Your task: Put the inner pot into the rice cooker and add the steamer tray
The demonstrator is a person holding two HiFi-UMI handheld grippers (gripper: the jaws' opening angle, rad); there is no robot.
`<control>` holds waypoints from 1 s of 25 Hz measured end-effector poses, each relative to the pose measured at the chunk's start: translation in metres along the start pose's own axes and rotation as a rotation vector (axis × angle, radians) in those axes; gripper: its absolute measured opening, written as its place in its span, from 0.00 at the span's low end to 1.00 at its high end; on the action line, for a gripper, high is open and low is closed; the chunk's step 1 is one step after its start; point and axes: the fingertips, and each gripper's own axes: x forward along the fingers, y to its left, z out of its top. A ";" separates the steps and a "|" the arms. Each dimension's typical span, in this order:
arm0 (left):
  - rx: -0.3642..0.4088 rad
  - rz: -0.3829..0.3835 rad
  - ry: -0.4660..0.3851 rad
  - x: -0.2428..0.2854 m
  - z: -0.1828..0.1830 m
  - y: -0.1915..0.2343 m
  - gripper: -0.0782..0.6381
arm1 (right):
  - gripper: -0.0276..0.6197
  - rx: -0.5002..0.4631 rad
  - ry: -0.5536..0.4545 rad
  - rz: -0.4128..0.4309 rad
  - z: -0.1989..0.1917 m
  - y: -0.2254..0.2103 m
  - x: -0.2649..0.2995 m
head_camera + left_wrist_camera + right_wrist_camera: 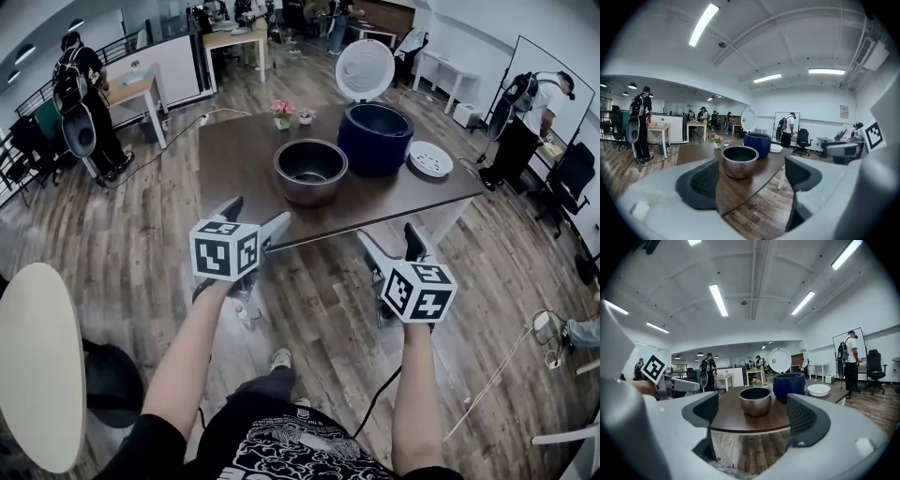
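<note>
Standing near the front edge of a big dark brown wooden table (234,150): a round silver metal inner pot (310,171), upright and empty. Just beside it, a bit further back and to the right: a dark blue round rice cooker (375,139), with its white round lid (365,70) flipped up and open. Nothing inside the cooker, so the pot not yet in it. Lying flat on the table to the right of the cooker, near it but apart: a white round steamer tray (431,158). Further back on the table: a small pot of pink flowers (282,113). Held out in front of the table, above the brown wooden floor (319,309): the left gripper (258,214) and the right gripper (387,234), one in each hand. Left gripper jaws spread wide, holding nothing, pointing toward the silver pot from a way off. Right gripper jaws spread wide too, holding nothing, with the pot and the cooker seen far ahead between them. Neither gripper touching the table or anything on it. Around the room, well apart from the table: other people (80,89) with backpacks, standing by desks.
</note>
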 end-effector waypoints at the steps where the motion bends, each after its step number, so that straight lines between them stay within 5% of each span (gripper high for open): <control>1: 0.000 0.006 0.000 0.003 0.000 0.003 0.73 | 0.73 -0.001 0.001 0.003 0.000 -0.002 0.005; 25: -0.064 0.032 0.042 0.182 0.040 0.125 0.73 | 0.73 -0.009 0.097 0.045 0.030 -0.055 0.232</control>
